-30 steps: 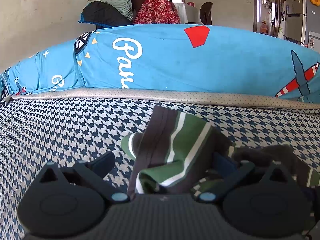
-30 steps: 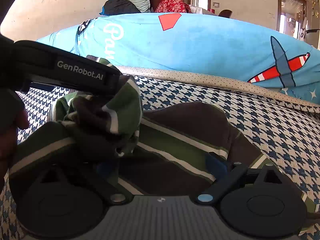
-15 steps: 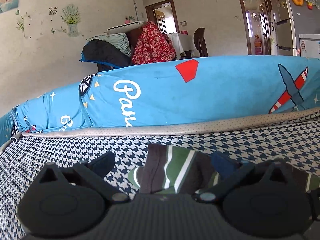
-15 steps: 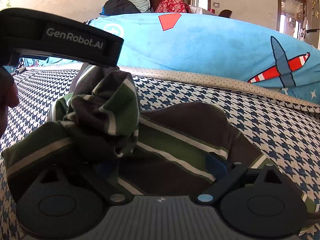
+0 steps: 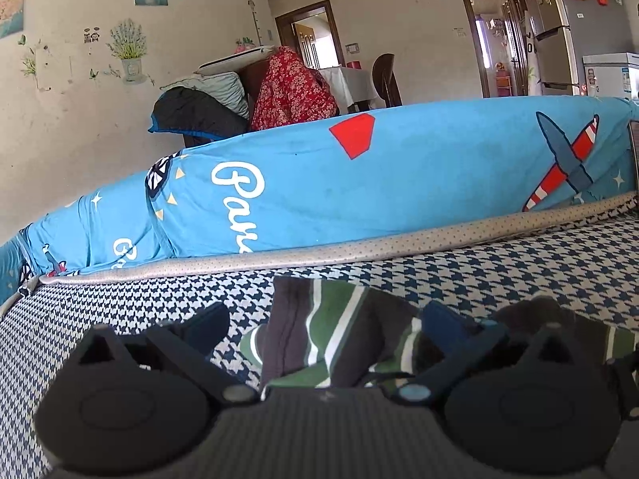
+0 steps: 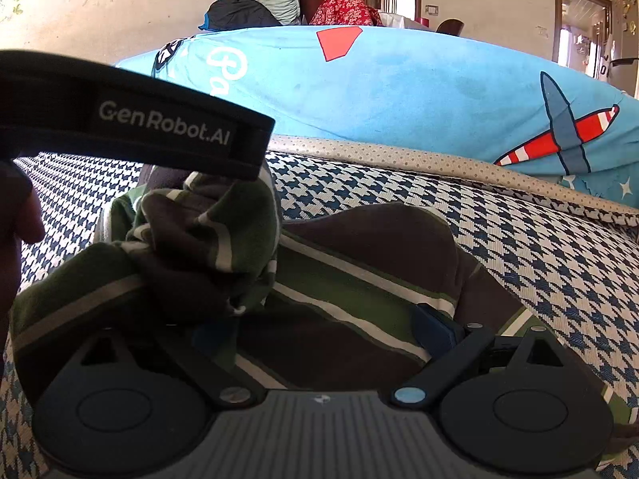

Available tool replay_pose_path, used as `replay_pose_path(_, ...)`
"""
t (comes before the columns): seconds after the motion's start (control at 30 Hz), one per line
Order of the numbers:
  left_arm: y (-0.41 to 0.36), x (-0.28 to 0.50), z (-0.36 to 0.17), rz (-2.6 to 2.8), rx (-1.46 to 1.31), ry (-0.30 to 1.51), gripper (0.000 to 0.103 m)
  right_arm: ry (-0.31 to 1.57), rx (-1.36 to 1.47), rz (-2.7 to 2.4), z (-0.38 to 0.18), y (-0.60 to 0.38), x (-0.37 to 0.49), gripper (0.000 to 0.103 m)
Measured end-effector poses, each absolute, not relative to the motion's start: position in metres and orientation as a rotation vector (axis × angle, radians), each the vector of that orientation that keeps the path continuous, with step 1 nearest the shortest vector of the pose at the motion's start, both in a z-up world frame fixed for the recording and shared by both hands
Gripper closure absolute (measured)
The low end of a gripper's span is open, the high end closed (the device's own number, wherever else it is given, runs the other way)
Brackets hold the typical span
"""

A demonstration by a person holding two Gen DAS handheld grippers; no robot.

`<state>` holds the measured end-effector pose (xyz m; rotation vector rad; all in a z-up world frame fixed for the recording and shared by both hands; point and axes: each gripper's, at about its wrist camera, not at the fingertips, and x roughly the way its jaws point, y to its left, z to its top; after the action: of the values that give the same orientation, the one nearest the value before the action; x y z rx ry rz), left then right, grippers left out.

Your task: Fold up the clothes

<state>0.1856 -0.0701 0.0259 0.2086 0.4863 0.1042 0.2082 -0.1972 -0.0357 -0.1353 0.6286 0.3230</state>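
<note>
A green, brown and white striped garment lies crumpled on the houndstooth bed cover. In the left wrist view my left gripper is open, its fingers wide apart with a fold of the garment between them. The right wrist view shows the garment spread under my right gripper, which is also open; cloth covers part of its left finger. A bunched part of the garment sits below the left gripper's strap. A hand shows at the left edge.
A long blue cushion with plane prints runs along the back of the bed behind a beige dotted border. Piled bedding and a red floral cloth stand beyond it. Houndstooth cover extends to the right.
My left gripper has risen and tilted upward, so the garment sits lower in its view and more of the room shows. The right gripper has stayed still.
</note>
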Motion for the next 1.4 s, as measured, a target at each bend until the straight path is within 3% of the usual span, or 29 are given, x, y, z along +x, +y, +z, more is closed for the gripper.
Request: replay_pose_path(1.4, -0.069, 0.186, 0.017, 0.091, 0.198, 0.538, 0.0, 0.628, -0.136, 0.319, -0.034, -0.198, 0.229, 0.006)
